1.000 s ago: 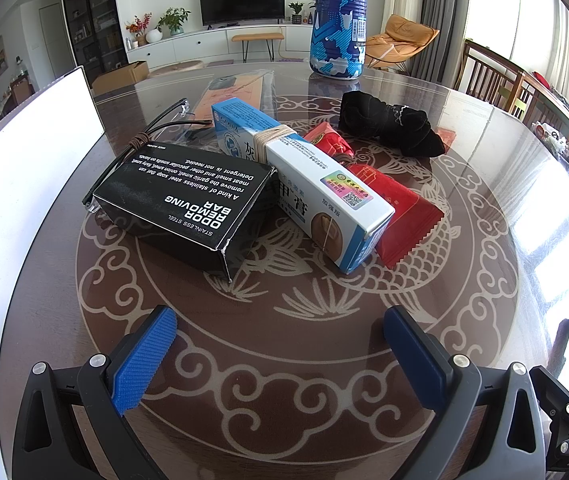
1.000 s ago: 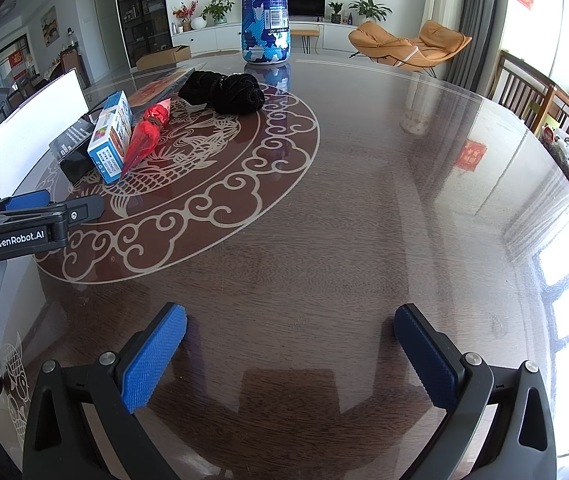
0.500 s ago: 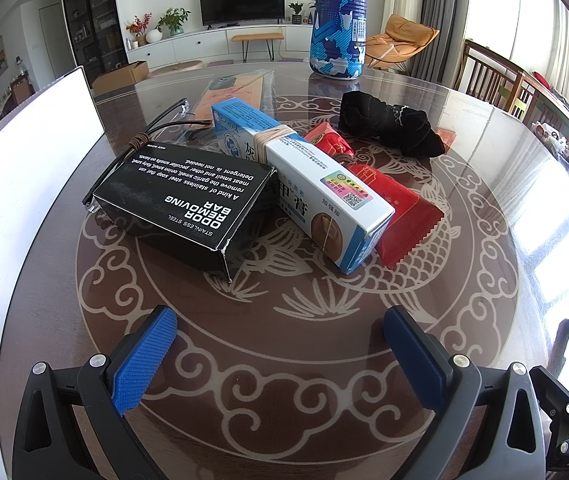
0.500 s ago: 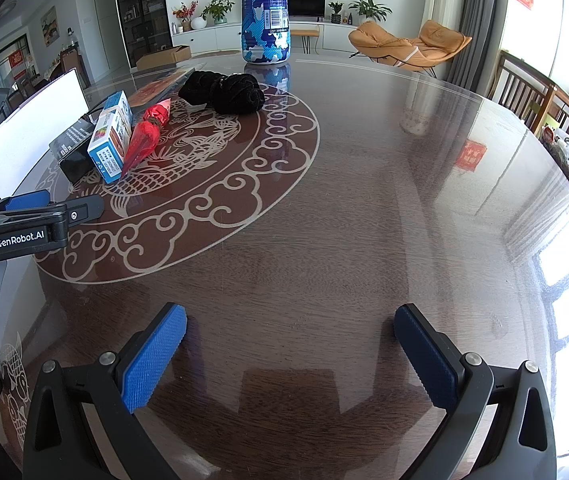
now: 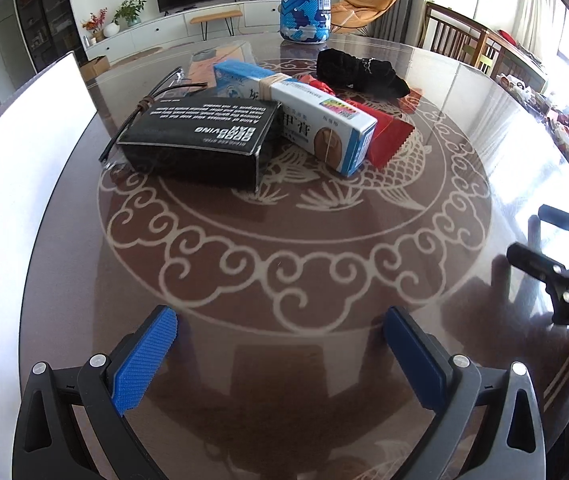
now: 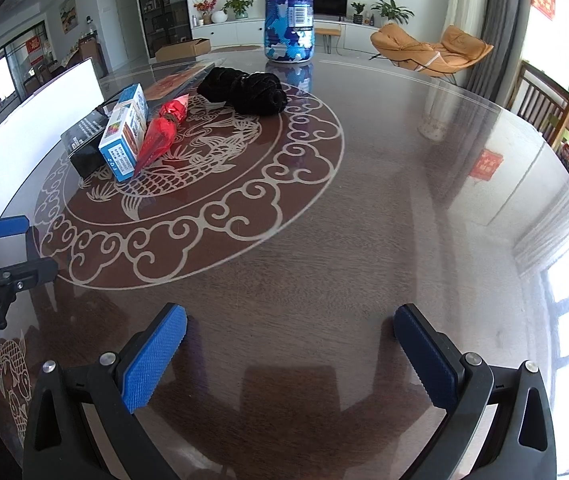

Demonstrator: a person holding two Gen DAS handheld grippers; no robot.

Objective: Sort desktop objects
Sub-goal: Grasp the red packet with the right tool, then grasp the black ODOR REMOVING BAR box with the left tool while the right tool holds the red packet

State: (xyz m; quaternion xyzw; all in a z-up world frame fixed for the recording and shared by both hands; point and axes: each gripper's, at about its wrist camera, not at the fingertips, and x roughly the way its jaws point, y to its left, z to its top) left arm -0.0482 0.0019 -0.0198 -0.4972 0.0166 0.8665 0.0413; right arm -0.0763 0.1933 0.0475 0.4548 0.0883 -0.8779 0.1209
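Both the left gripper [image 5: 280,340] and the right gripper [image 6: 290,338] have fingers wide apart, holding nothing, above the surface [image 6: 364,240], well apart from the black box [image 5: 200,142].

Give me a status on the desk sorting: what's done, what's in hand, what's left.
Done: nothing visibly sorted; the black box, blue-and-white carton, red packet and black cloth bundle sit clustered on the table.
In hand: nothing; the left tool and right tool are open and empty.
Left: every item, plus the tall blue bottle.
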